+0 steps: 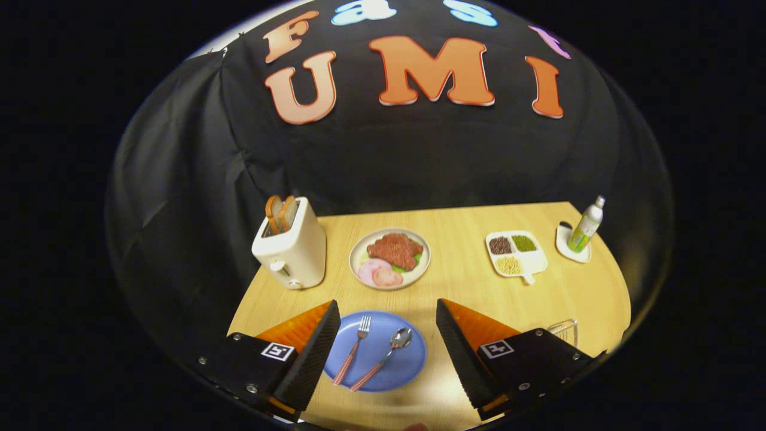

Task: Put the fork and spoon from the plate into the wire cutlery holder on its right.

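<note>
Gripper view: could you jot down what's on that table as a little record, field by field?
tongs: open, fingers spread either side of the blue plate, holding nothing
blue plate: between the fingers
fork: on the plate, beside the spoon
wire cutlery holder: right of the plate, partly behind a finger
beyond: toaster, food plate, divided tray, bottle

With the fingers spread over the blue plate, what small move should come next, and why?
Probably lower the open gripper toward the fork, the nearer-left utensil. Fork and spoon both lie untouched on the plate between the fingers, and the holder waits beyond the right finger, so nothing is grasped yet.
</note>
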{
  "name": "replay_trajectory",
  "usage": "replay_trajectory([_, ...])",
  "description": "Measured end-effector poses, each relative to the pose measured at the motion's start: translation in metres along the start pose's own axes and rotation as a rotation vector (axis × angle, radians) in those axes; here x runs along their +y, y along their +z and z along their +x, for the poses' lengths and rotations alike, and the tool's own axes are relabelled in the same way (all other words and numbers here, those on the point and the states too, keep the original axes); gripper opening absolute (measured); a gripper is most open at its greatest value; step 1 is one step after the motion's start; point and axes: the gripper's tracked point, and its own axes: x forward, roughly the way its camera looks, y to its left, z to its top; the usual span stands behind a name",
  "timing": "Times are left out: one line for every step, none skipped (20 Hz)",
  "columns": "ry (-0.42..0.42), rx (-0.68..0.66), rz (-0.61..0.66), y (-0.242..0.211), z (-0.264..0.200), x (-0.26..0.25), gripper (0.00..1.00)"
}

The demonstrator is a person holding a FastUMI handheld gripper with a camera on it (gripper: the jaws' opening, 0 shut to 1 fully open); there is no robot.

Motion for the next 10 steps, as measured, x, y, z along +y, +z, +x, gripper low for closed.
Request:
replay_trajectory([-0.01, 0.042, 0.001, -0.015, 0.008, 0.001, 0.97])
replay_trajectory([-0.021, 0.081, -0.004, -0.028, 0.013, 0.003, 0.97])
replay_trajectory([-0.025, 0.114, -0.009, -0.041, 0.019, 0.006, 0.96])
replay_trajectory([-0.029, 0.15, -0.014, -0.056, 0.025, 0.009, 0.96])
replay_trajectory([-0.03, 0.178, -0.012, -0.068, 0.029, 0.012, 0.95])
replay_trajectory([-0.04, 0.203, -0.007, -0.079, 0.035, 0.013, 0.94])
replay_trajectory([-0.05, 0.228, 0.0, -0.089, 0.04, 0.015, 0.94])
replay_trajectory([-0.058, 0.247, 0.008, -0.099, 0.045, 0.015, 0.92])
replay_trajectory([-0.064, 0.269, 0.018, -0.109, 0.049, 0.016, 0.92])
replay_trajectory([-0.069, 0.286, 0.024, -0.118, 0.053, 0.018, 0.9])
